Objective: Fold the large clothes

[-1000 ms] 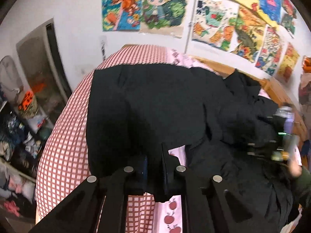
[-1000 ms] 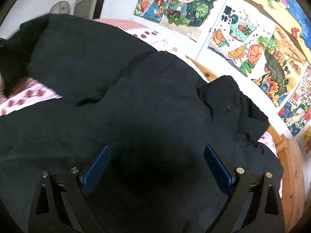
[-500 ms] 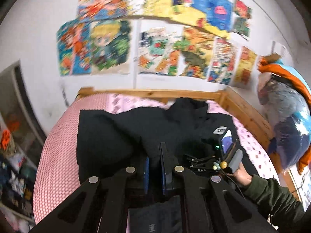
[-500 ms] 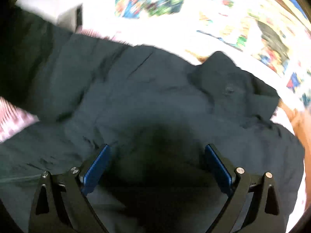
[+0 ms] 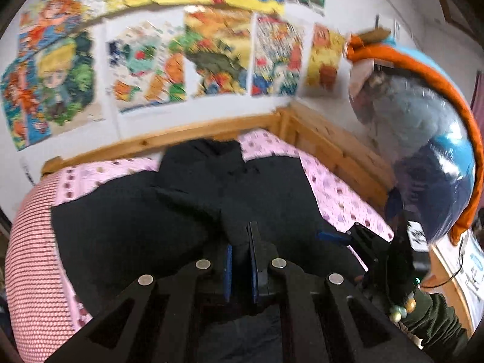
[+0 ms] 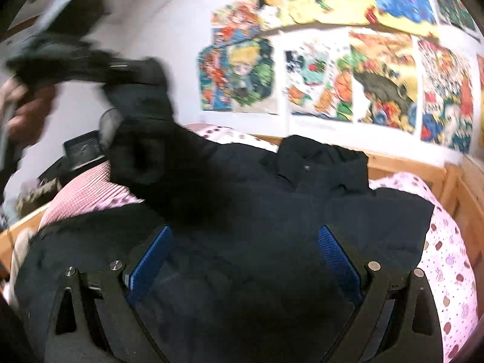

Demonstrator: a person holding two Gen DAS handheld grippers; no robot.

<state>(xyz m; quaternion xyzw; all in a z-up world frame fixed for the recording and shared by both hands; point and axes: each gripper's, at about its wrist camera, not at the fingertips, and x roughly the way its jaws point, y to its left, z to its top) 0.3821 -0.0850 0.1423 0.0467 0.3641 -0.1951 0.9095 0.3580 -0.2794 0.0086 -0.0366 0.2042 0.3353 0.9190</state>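
- The black coat lies spread over the pink bedsheet, its collar toward the wooden bed frame under the posters.
- A second ago the left gripper held a fold of the coat low, over the checked end of the bed; now it has swung that fold up and across toward the coat's middle, and the wall of posters fills the left wrist view.
- Its fingers are pinched nearly together with dark cloth, probably a sleeve, caught between the blue pads.
- From the right wrist view, the lifted sleeve hangs blurred in the air above the coat's left shoulder, so the motion is fast.
- The right gripper has its fingers spread wide, holding nothing, hovering over the coat's body; half a second ago it stood the same way.
- I judge the sleeve is being folded inward over the body, an early fold, with the other side and the lengthwise folds still to do.
- No brand or label can be read on the coat. The posters carry cartoon pictures, too blurred for any writing.
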